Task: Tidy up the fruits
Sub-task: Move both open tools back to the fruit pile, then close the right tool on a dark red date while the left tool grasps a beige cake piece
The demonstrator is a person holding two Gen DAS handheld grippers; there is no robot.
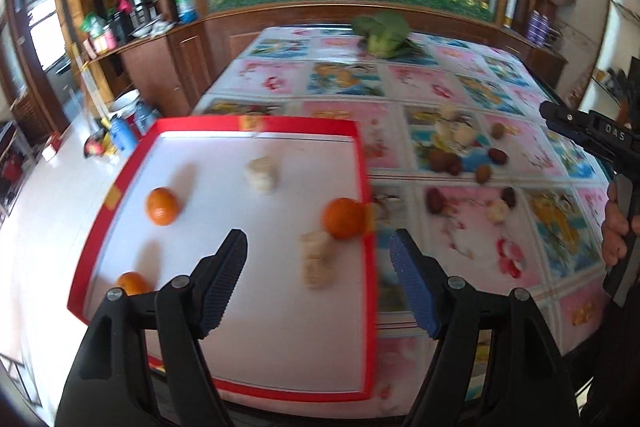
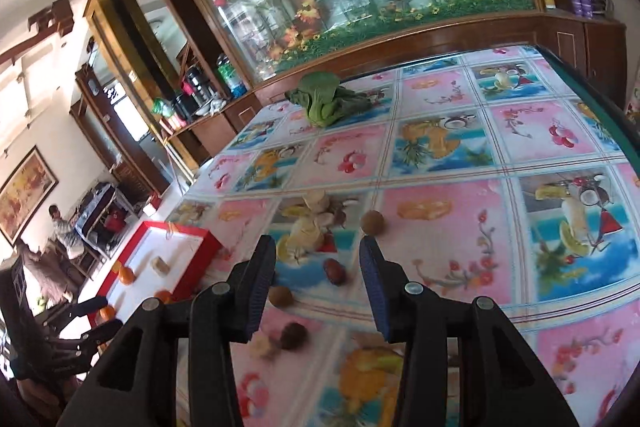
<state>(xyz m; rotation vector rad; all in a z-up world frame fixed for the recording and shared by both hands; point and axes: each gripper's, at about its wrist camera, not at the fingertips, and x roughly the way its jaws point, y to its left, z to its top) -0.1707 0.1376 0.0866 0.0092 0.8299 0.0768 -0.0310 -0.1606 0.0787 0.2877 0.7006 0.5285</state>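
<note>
Both grippers hang empty above the table: the left gripper with jaws wide, the right gripper with jaws narrower. Under the left fingers lies the red-rimmed tray, holding three oranges and pale fruit pieces. Between and before the right fingers, small brown fruits lie scattered on the flowered tablecloth.

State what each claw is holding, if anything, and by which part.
Nothing is held. The left claw stands open above the red-rimmed tray; the right claw is open over the tablecloth.
</note>
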